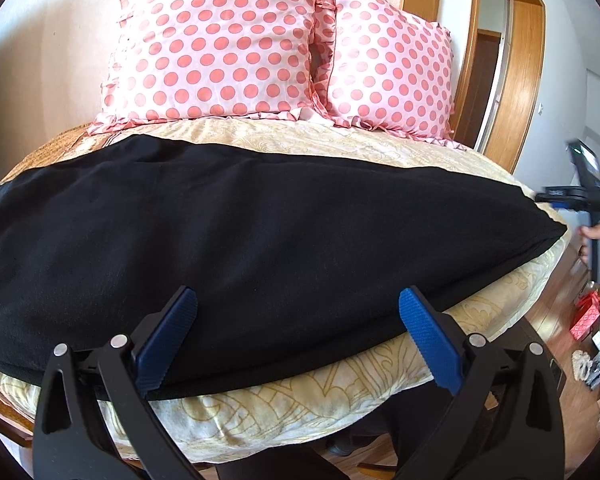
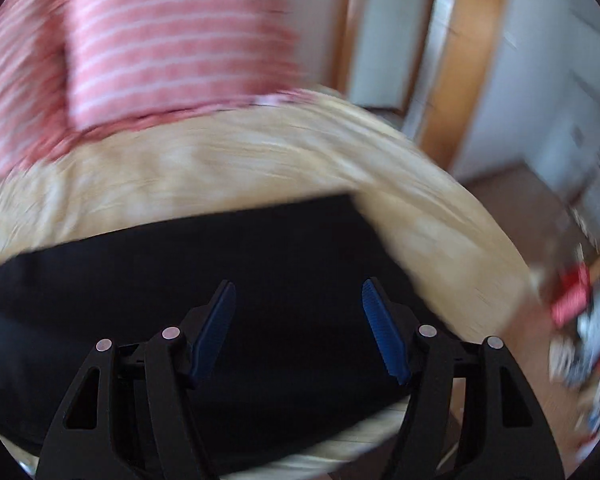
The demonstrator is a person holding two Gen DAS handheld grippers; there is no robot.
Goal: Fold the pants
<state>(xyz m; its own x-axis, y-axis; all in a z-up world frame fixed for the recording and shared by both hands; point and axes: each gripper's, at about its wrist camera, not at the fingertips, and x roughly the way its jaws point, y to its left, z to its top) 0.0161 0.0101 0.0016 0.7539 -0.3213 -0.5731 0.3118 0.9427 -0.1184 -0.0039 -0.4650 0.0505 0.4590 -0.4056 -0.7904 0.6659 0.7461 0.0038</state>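
your long black fabric pants [image 1: 260,240] lie flat across the cream patterned bedspread [image 1: 300,404]. left gripper [image 1: 298,300] and right gripper [image 2: 298,294] both gape empty above them; likely pre-fold, so grab the narrow end next.

Black pants [image 1: 260,248] lie flat on the bed [image 1: 300,412]. The left hand-held gripper [image 1: 298,308] gapes wide above them.
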